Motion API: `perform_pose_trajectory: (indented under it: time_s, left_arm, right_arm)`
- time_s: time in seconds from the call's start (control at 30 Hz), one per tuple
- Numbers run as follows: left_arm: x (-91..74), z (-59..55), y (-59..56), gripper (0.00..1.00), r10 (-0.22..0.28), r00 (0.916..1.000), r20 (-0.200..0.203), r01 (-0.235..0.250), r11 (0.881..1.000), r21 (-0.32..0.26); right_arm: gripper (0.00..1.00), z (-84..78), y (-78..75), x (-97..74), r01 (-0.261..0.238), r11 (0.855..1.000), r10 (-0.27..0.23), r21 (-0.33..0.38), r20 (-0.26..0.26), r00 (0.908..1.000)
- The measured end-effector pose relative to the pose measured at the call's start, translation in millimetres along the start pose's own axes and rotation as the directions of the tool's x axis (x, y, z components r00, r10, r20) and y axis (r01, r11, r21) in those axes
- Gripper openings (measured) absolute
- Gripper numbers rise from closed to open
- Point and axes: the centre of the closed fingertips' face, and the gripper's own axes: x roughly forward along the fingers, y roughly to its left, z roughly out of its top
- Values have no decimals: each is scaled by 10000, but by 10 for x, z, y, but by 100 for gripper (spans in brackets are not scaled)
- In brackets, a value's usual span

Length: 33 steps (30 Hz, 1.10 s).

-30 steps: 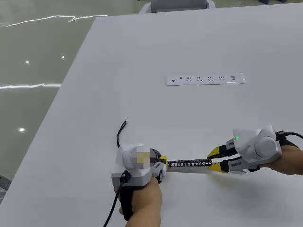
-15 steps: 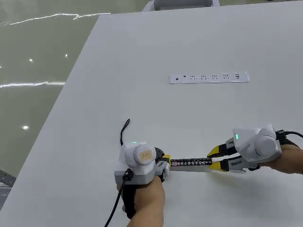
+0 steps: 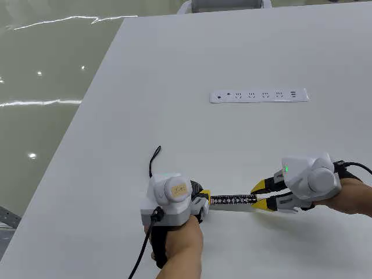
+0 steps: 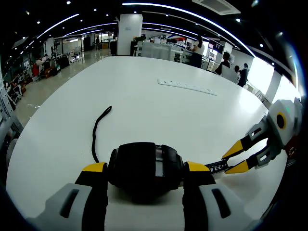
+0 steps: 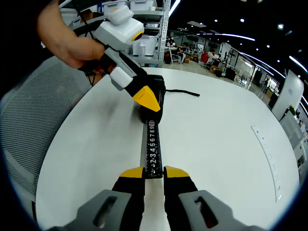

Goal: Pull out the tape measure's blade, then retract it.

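Since a short length of blade [image 5: 152, 149] lies out between the two grippers, I judge the pull-out begun but far from full. Drawing it further, if wanted, and the whole retraction remain to be done.

Nearest the person, the left gripper [image 4: 145, 168] is clamped on the tape measure [image 5: 155, 91], one yellow-tipped jaw on each side of its black case. The case sits low on the white surface [image 3: 232, 46], near its front edge.

The blade is dark with pale numerals, and it runs straight and flat from the case to the right gripper [image 5: 154, 172]. That gripper's jaws are closed on the blade's free end.

A thin black strap [image 4: 98, 126] trails from the case across the surface. Well beyond lies a white power strip [image 3: 258, 95].
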Motion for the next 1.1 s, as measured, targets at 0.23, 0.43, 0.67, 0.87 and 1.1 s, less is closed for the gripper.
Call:
perform_pose_trajectory:
  time_s: [0.23,0.43,0.67,0.87,1.1]
  left_arm:
    - [-4,2,1,60,-4,10000,-1,4,10000,-15]
    - [-5,1,8,60,-31,10000,-20,31,10000,-32]
    - [-5,3,15,60,-70,10000,-39,69,9999,-94]
    - [-3,1,19,60,-119,9999,-39,118,9999,-121]
    - [-3,5,30,60,-148,9999,-32,147,9997,-217]
  right_arm:
    - [14,15,1,18,-9,10000,9,-1,11,10000]
    - [14,41,11,47,-35,10000,36,-25,18,10000]
    - [14,63,8,67,-37,10000,37,-32,28,10000]
    - [14,79,13,89,-53,10000,54,-66,29,10000]
    - [14,102,0,115,-48,9999,49,-106,52,10000]
